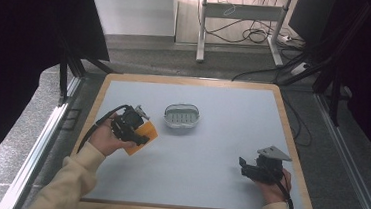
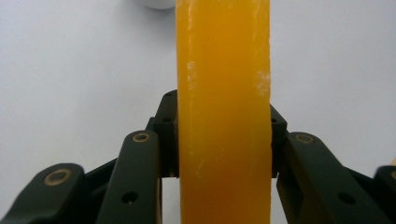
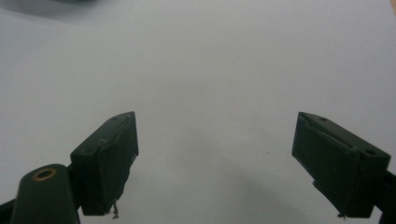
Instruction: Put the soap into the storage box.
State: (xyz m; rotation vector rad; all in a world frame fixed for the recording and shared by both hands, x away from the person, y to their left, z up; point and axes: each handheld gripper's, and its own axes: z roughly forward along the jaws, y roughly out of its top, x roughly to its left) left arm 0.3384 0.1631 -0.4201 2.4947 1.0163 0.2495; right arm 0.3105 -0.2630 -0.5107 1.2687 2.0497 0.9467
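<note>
- The person's left gripper [image 1: 139,131] sits at the left side of the table, its jaws clamped on a flat, translucent orange-yellow bar that looks like soap [image 1: 143,136].
- In the left gripper view the orange bar [image 2: 223,112] stands edge-on between the two black jaws, pressed from both sides, with the pale grey table mat [image 2: 70,70] behind it. The grip looks square and firm; I cannot tell whether the bar's lower edge touches the mat or hangs just above it.
- A little way to the right of the bar, near the middle of the mat, lies a small white oval plastic dish with a slotted green-grey floor [image 1: 181,116], most likely a soap dish. It looks empty and sits apart from the bar.
- The right gripper [image 1: 248,169] rests low at the right side of the table, well apart from both the bar and the dish. In the right gripper view its jaws stand wide apart with nothing but bare grey mat [image 3: 210,70] between them.
- My reading: the picking-up is done and the carry to the dish is the step in hand.
- The next move would call for lifting the bar clear of the mat, carrying it right and slightly away from the person until it is over the dish, and turning it from edge-on to flat so that it beds on the slotted floor before the jaws let go.
- The dish is light and shallow, so a nudge to its rim could push it along; the idle right gripper could steady it if needed.
</note>
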